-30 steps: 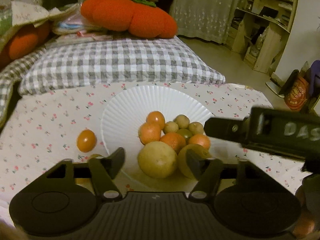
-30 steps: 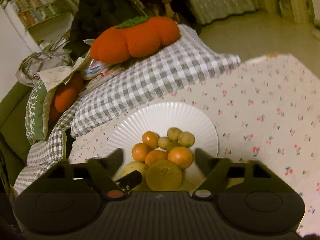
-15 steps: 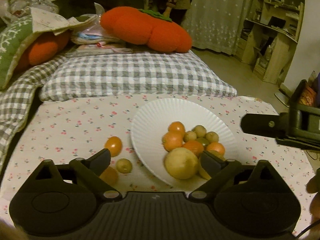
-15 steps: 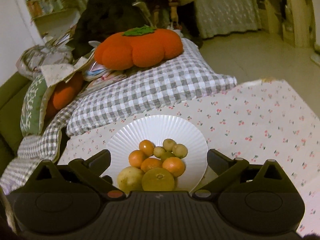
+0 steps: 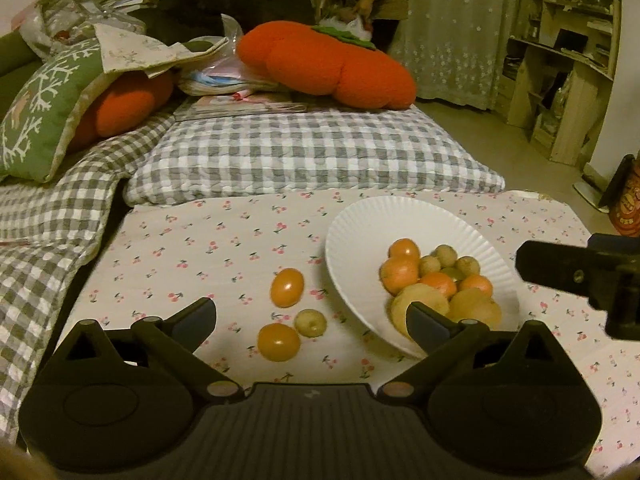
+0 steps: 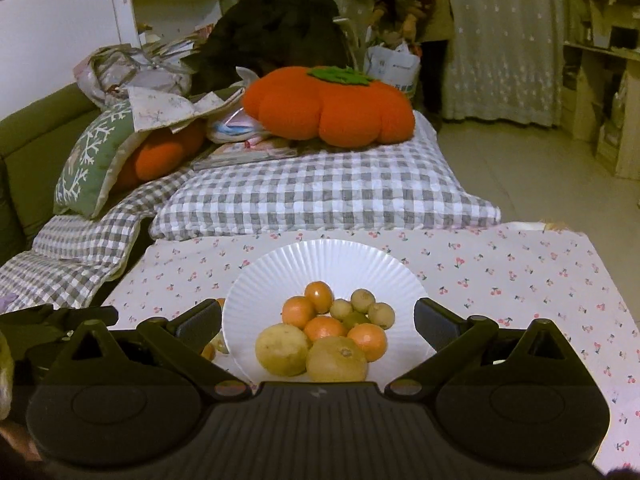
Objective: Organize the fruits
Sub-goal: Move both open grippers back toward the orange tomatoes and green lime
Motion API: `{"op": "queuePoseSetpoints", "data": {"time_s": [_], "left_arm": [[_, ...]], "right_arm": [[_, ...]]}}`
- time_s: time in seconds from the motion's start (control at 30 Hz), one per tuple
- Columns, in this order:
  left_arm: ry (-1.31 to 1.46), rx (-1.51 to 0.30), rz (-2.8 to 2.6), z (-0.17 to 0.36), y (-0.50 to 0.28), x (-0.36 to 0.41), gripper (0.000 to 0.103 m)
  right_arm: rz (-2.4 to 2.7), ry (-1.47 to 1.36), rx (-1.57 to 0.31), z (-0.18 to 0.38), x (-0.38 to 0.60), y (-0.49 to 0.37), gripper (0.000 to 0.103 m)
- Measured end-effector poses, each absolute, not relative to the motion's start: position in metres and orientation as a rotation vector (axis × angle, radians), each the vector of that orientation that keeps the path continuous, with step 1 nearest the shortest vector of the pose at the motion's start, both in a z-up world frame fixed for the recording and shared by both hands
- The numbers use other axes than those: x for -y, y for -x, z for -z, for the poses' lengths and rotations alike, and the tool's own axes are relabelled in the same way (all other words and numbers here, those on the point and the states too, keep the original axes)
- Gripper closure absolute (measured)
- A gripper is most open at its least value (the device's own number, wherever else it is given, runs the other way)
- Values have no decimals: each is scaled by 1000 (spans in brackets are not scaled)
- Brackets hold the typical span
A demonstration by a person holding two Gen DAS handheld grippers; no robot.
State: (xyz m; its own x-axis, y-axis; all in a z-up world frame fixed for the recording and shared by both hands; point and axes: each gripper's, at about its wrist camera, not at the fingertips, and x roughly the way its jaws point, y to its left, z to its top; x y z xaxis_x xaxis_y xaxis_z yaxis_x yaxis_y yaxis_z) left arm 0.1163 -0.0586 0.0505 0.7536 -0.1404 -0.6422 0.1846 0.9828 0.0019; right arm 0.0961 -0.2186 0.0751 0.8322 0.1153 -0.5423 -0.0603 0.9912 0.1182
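A white paper plate (image 5: 360,216) (image 6: 320,248) on the flowered tablecloth holds a pile of fruit: small oranges (image 6: 324,328), two large yellow fruits (image 6: 282,350) and a few little green-brown ones (image 6: 380,314). Left of the plate, three fruits lie loose on the cloth: an oval orange one (image 5: 286,287), a round orange one (image 5: 279,342) and a small yellowish one (image 5: 310,323). My left gripper (image 5: 306,312) hovers over these loose fruits, its jaws opening and empty. My right gripper (image 6: 316,308) stands open and empty in front of the plate.
Behind the table lies a grey checked cushion (image 5: 304,160) with an orange pumpkin pillow (image 5: 332,68) on it. More pillows are piled at the left (image 5: 48,108). A wooden shelf (image 5: 560,80) stands at the far right. The tablecloth's right part (image 6: 540,280) is bare.
Both grippers drew back from the plate and their jaws widened. The left view swung leftward, bringing the three loose fruits into sight. The right view rolled to level.
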Motion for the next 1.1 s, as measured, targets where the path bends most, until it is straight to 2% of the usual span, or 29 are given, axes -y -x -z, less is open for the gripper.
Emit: {"op": "queuePoseSetpoints", "data": {"time_s": [0.57,0.87,1.1], "left_arm": [[-94,-711,110,-47,-117,40,8],[96,-751,25,-54,-134,-2,8],[104,-823,35,-39,-146,-5,8]], "right_arm": [[-252,-87,-580,-70,196,-90,0],[-343,-50,-610,-61,178,-88,0],[-393,83,-665,-38,148,-86,1]]}}
